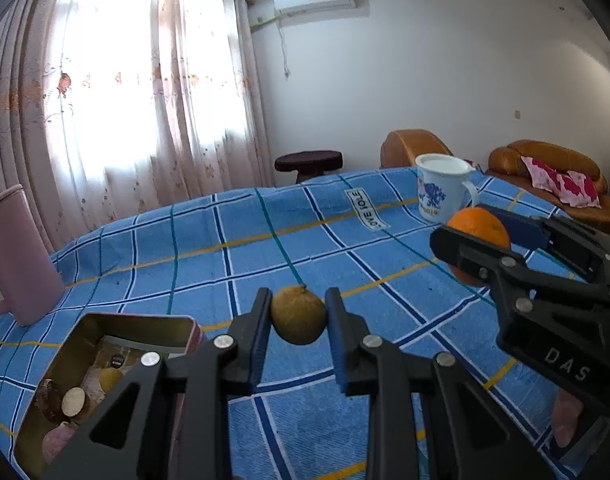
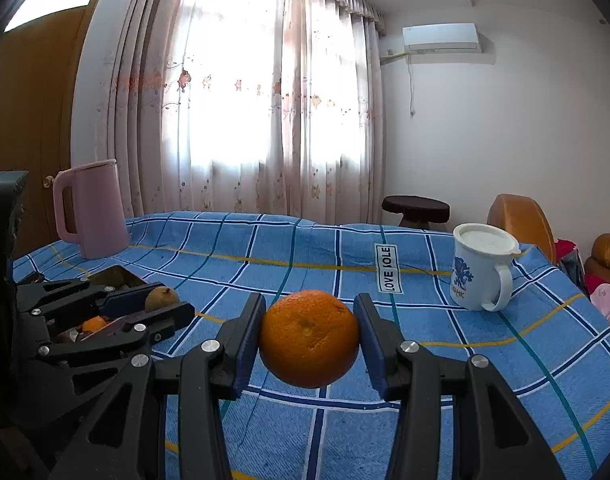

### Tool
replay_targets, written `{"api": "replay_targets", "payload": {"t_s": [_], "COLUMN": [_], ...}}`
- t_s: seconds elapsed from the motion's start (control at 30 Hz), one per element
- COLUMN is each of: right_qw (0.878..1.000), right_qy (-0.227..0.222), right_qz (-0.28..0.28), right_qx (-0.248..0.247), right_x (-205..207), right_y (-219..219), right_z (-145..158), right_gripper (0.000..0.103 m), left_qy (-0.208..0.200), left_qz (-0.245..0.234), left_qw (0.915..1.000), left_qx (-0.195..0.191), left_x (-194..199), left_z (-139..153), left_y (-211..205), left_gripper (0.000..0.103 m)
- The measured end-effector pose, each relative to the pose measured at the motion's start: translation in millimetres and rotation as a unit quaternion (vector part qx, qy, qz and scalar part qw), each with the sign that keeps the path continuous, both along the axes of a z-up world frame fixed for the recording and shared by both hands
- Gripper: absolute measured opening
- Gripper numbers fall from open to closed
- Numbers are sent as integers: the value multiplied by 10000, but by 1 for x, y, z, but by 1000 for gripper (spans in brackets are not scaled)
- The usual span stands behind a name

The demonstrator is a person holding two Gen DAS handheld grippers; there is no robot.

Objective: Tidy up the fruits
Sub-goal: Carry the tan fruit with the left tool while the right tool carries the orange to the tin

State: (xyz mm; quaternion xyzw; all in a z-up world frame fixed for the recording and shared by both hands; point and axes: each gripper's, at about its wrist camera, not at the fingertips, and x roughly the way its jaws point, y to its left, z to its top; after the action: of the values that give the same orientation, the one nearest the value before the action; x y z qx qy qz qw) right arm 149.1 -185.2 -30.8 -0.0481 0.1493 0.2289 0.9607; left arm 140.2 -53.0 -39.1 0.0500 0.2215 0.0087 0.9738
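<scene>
My left gripper [image 1: 298, 314] is shut on a brown kiwi [image 1: 298, 315] and holds it above the blue checked cloth. My right gripper [image 2: 309, 336] is shut on an orange [image 2: 309, 338], also held above the cloth. In the left wrist view the right gripper [image 1: 471, 226] with its orange [image 1: 479, 226] is at the right. In the right wrist view the left gripper [image 2: 165, 306] with the kiwi [image 2: 161, 298] is at the left. An open metal tin [image 1: 85, 364] with several fruit pieces lies at the lower left, below and left of the left gripper.
A pink kettle [image 2: 90, 210] stands at the table's far left. A white mug with blue print [image 2: 479, 266] stands at the far right. A "LOVE JOLE" label [image 2: 389, 269] is sewn on the cloth. A stool and brown sofa stand beyond the table.
</scene>
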Motion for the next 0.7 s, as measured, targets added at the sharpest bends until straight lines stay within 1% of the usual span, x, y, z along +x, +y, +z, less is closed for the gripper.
{"api": "replay_targets", "payload": {"t_s": [0.33, 0.57, 0.7], "right_qw": [9999, 9998, 9996], "right_qy": [-104, -130, -178], "right_qz": [-69, -120, -159], "right_qx": [47, -8, -129], "right_x": [-6, -14, -18], "right_y": [-2, 1, 6], "right_z": [1, 2, 1], "right_gripper": [48, 48, 48], "left_qy": [-237, -289, -289], "left_qz": [-13, -57, -70], "left_qw": [9997, 9995, 9994], "left_qx": [-36, -112, -188], "left_x": [-13, -23, -24], "left_z": [3, 4, 4], "left_y": [2, 6, 10], "left_gripper": [28, 28, 28]}}
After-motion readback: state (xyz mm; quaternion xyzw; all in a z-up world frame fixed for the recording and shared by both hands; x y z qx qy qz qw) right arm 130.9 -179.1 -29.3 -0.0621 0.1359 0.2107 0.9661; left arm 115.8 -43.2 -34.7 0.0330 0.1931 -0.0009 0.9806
